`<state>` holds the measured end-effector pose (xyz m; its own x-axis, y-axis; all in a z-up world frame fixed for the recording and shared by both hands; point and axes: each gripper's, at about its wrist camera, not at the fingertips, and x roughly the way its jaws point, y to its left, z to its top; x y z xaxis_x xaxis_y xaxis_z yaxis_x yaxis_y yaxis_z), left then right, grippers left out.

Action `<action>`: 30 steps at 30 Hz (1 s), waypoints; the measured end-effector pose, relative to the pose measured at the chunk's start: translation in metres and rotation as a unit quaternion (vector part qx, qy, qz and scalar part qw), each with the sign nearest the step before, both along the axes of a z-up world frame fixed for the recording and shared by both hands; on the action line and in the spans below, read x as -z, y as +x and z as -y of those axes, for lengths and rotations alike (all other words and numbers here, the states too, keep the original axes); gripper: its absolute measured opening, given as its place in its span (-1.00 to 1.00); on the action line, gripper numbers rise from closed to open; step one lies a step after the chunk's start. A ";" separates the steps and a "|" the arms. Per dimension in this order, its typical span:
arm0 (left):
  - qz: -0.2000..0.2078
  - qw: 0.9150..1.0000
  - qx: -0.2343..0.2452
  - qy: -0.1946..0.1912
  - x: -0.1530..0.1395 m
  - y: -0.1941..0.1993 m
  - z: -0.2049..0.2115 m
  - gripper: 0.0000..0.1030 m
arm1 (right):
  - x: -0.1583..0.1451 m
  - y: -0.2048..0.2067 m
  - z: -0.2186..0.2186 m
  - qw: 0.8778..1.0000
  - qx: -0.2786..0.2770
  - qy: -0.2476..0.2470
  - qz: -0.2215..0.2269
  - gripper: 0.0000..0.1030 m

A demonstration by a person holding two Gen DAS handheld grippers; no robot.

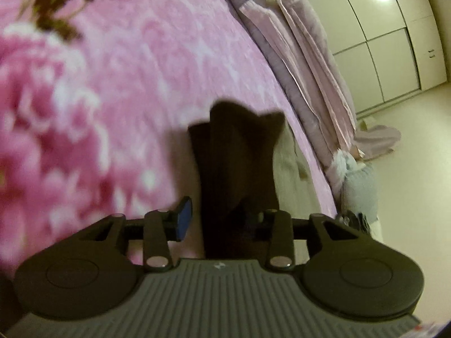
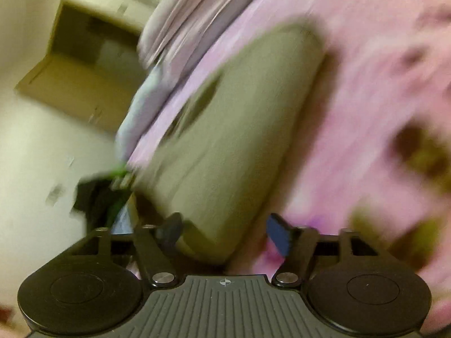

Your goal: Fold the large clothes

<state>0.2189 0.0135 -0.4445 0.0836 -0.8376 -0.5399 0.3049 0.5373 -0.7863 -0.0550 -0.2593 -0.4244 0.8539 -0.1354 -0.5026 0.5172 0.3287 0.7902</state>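
Left gripper (image 1: 222,219) jaws around dark cloth (image 1: 236,152) — no legible writing

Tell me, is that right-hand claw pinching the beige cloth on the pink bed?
No: the right gripper stands open, its fingers apart over the beige garment without pressing it.

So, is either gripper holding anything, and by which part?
Neither grips. Dark cloth stands in the left gripper, jaws parted, unclamped; which part, cannot tell. Right gripper open.
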 end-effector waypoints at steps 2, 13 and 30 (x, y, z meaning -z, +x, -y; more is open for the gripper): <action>-0.014 1.000 0.012 -0.010 0.005 -0.012 -0.001 -0.24 | 0.005 -0.012 0.033 0.999 0.047 0.012 0.009 0.42; 0.011 1.000 0.008 -0.015 -0.005 0.010 0.020 -0.73 | 0.030 0.003 0.070 0.995 0.058 0.045 0.061 -0.74; 0.096 0.994 0.046 0.013 -0.033 0.102 0.042 -0.30 | -0.034 -0.043 0.046 0.985 0.058 -0.160 -0.017 0.08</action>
<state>0.3206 -0.0289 -0.4118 0.1102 -0.8329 -0.5424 0.4975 0.5186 -0.6954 -0.0975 -0.3055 -0.3902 0.8066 -0.3874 -0.4464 0.5905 0.4958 0.6367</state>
